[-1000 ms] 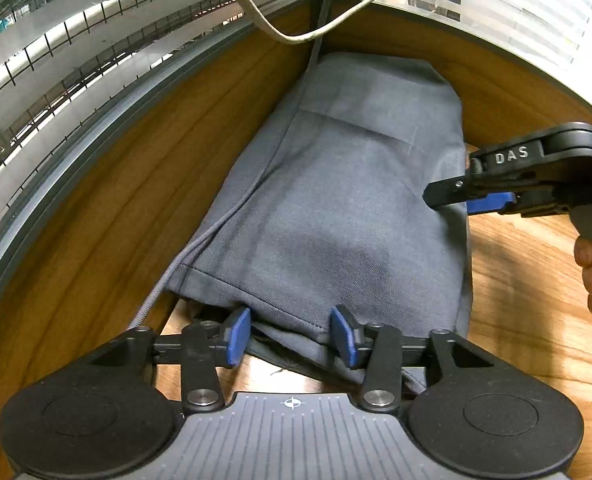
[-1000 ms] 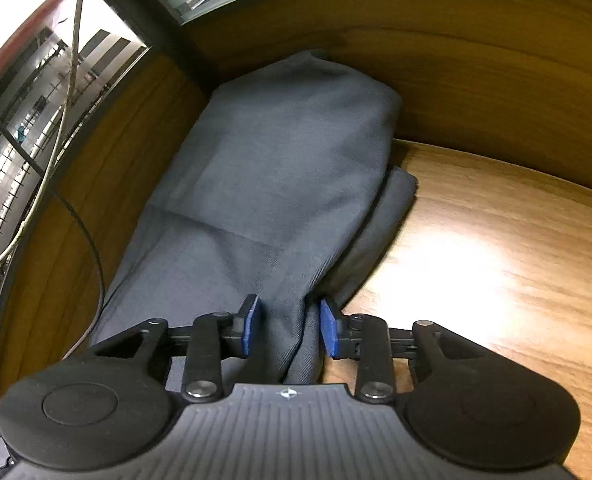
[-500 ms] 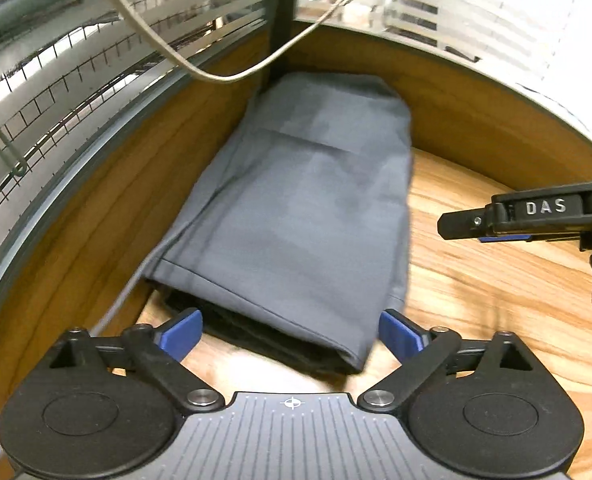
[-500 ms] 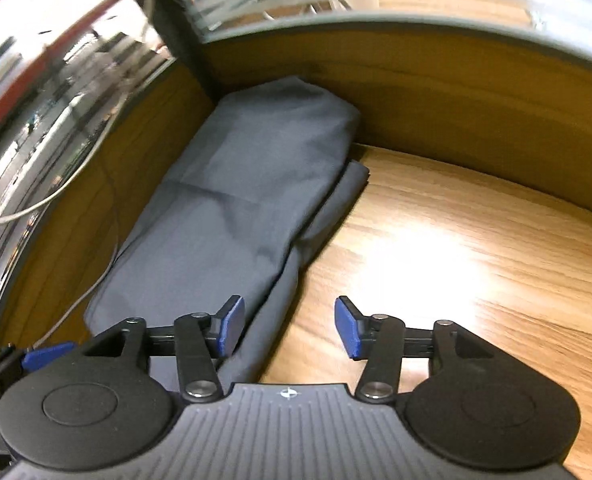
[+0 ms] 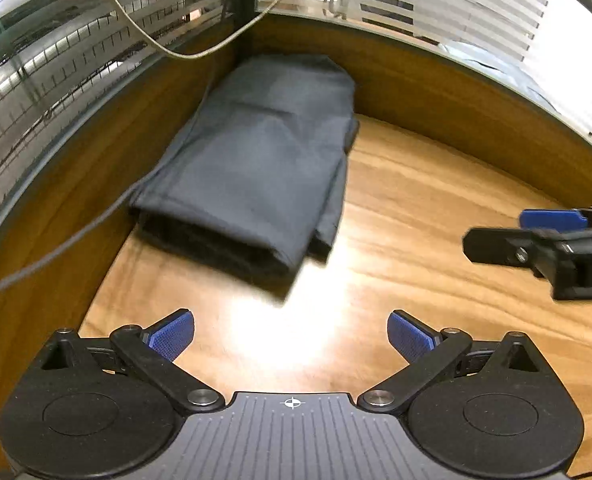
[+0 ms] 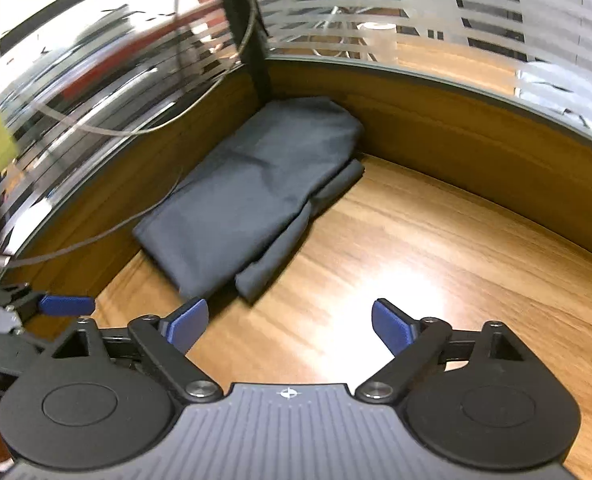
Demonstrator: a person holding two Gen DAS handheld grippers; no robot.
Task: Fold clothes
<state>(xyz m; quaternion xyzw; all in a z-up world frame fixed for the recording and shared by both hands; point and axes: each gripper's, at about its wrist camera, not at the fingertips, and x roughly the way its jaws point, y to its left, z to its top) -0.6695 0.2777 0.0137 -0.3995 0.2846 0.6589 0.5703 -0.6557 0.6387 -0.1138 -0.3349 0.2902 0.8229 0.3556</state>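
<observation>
Grey trousers (image 5: 255, 168) lie folded in the table (image 5: 416, 208) corner, just released as my left gripper (image 5: 290, 334) and right gripper (image 6: 289, 324) opened empty, so this fold looks finished.

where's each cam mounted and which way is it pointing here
Left wrist: on the left gripper, angled down at the folded grey garment in the table's corner; own open jaws show, the right gripper enters at right.
Right wrist: on the right gripper, same downward aim; own open jaws, left gripper's blue pad at left.
Shared: garment, table, frosted partition.
</observation>
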